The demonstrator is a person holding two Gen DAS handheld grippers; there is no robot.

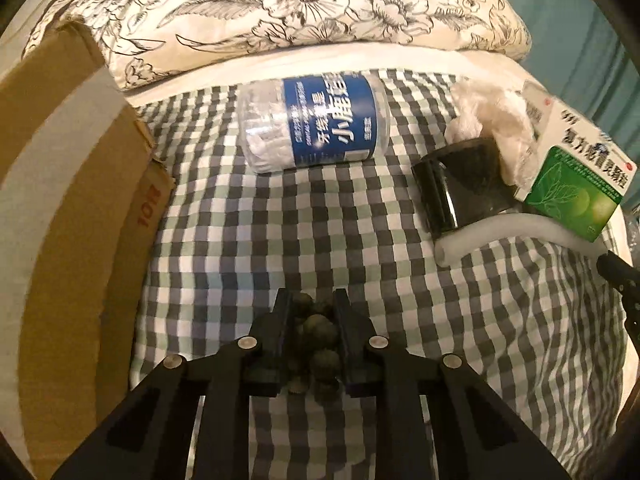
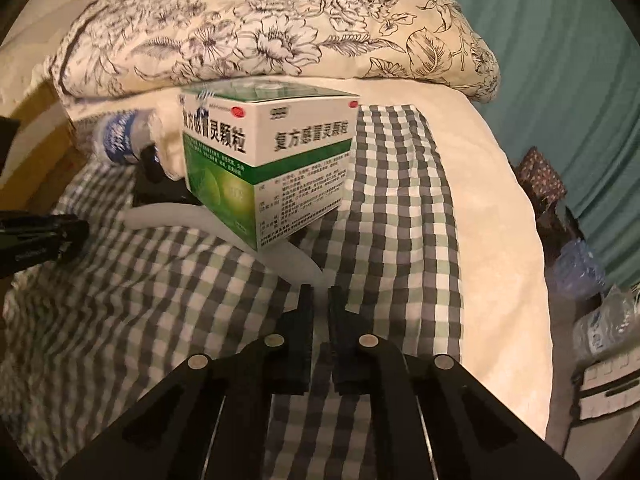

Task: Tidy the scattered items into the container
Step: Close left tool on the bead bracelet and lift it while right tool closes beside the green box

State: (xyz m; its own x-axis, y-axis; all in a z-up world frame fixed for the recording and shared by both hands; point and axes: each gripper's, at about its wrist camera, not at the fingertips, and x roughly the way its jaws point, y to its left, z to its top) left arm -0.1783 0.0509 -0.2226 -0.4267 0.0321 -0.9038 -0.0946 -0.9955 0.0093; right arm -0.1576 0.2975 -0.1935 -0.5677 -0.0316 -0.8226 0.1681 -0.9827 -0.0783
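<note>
So the whole job sits on a bed with a grey, green and white checked sheet [image 1: 280, 216], with a cream duvet printed with black flowers [image 1: 304, 12] bunched at the far end. Biggest task thing is the brown cardboard box [image 1: 68, 216] along my left side, flaps open, and I'm reading that as the container.

Still lying loose on the sheet: a clear plastic jar with a blue label [image 1: 312, 120] on its side, near the middle and up by the duvet. To its right there's a white and green medicine carton [image 2: 264, 160] propped on a curved white foam strip [image 1: 512, 232], and tucked against the carton a shiny black cylinder [image 1: 460, 184] with a crumpled white tissue [image 1: 492, 116] just behind it.

My left gripper [image 1: 312, 344] has its jaws clenched around a dark beaded bracelet [image 1: 320, 336], round beads bulging between them, held over the sheet just beside the box. My right gripper [image 2: 320, 320] points at the carton with its jaws nearly together and nothing in them that I can see.

So I'd say I'm mid-carry with the bracelet. The next move should be to swing left over the box opening, clear the flap edge, then let go. The beads are a loose string, so it could snag on a jaw when dropped.
</note>
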